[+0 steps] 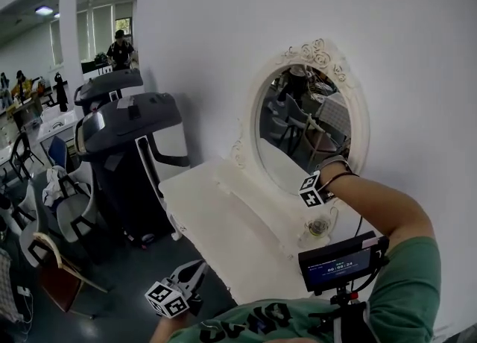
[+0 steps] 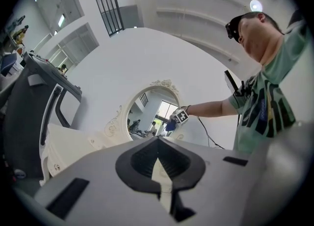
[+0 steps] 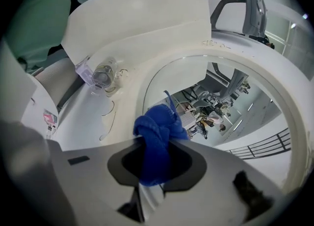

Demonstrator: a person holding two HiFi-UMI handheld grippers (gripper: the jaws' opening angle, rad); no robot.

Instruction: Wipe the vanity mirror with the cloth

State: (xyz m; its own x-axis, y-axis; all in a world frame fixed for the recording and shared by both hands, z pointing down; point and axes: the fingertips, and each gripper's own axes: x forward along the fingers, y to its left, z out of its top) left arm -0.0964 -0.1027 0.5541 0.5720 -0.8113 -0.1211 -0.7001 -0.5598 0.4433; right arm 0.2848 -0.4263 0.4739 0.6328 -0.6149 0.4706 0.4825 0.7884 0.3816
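The right gripper (image 3: 157, 154) is clamped shut on a bunched blue cloth (image 3: 159, 131), which sticks out past its jaws. It holds the cloth up against the lower edge of the oval vanity mirror (image 3: 235, 102), close to the white carved frame; whether the cloth actually touches the glass cannot be told. In the head view this gripper (image 1: 317, 189) sits at the mirror's (image 1: 298, 133) lower right, with the person's forearm (image 1: 380, 207) reaching in from the right. The mirror stands on a white bench (image 1: 216, 222) against a white wall. A small glass jar (image 1: 318, 226) rests on the bench's raised back ledge, just below the gripper. The left gripper (image 1: 195, 273) hangs low, off the bench's near corner and well apart from the mirror. Its own view shows its jaws (image 2: 157, 144) closed together with nothing between them. A dark treadmill (image 1: 127, 148) stands to the left of the bench.
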